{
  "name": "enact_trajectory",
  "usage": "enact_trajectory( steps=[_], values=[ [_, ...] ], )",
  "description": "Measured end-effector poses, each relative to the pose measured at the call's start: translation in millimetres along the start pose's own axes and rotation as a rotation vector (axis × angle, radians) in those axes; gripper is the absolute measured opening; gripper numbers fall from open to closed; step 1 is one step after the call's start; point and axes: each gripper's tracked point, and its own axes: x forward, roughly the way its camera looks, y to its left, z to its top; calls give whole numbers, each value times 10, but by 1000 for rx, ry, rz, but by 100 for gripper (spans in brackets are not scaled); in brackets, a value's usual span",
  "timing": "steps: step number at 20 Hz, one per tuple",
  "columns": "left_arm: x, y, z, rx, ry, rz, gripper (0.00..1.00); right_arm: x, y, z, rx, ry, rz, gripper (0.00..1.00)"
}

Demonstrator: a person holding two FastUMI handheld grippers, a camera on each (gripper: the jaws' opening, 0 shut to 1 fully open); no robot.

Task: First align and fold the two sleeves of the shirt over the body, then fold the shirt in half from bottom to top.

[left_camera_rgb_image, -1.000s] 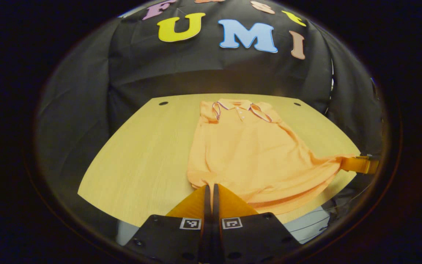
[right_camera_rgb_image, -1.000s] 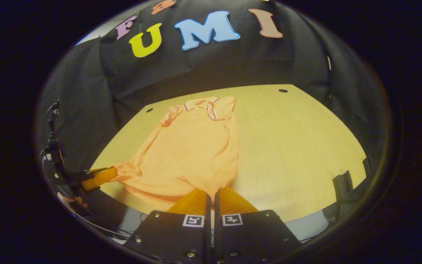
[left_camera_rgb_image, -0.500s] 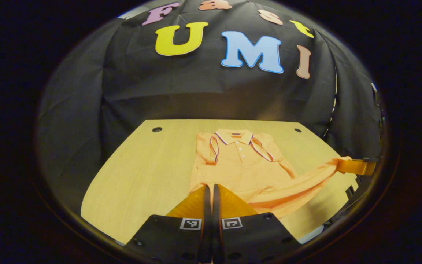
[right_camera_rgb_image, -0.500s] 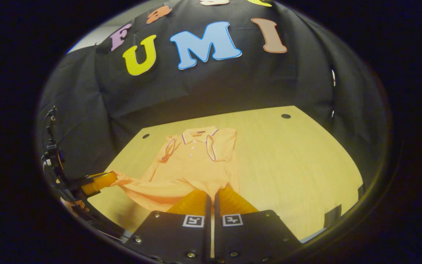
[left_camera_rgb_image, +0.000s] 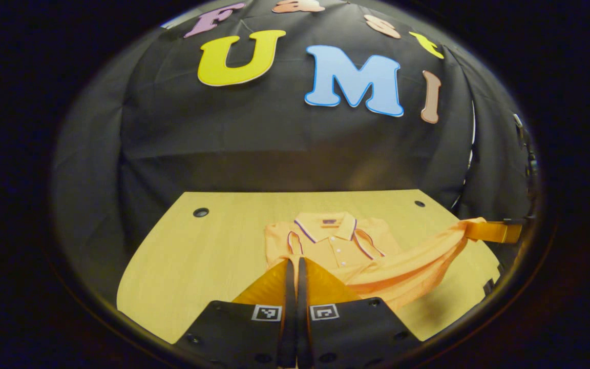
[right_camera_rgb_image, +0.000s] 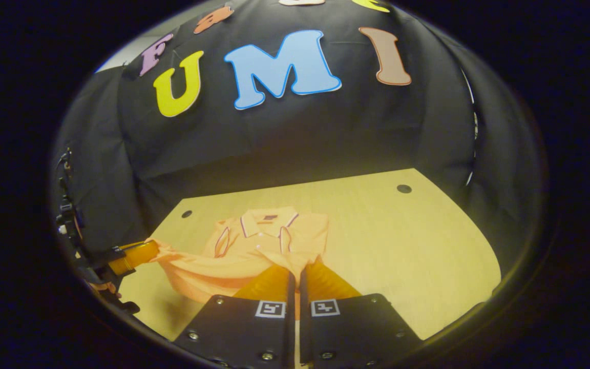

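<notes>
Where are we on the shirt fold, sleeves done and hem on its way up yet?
Sleeves look folded in: the shirt lies narrow on the table. In hand: both jaws are closed on the hem, left gripper and right gripper, with the hem raised and carried toward the collar. Left: lay the hem down at the collar and release.

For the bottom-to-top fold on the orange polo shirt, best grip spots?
The two bottom hem corners of the orange polo shirt, one per claw, approached from the near table edge. The left claw and right claw are pinched there, the hem hanging between them toward the collar.
</notes>
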Motion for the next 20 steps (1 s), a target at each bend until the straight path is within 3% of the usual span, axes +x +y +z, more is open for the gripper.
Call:
enact_trajectory(
  steps=[11, 20],
  values=[
    [1132, 261, 482, -49, -92, -5, 6, 966, 3, 564, 3, -19, -70, 4],
    [1826, 396, 503, -4, -143, 9, 6, 1768, -76, 590, -29, -18, -135, 4]
  ],
)
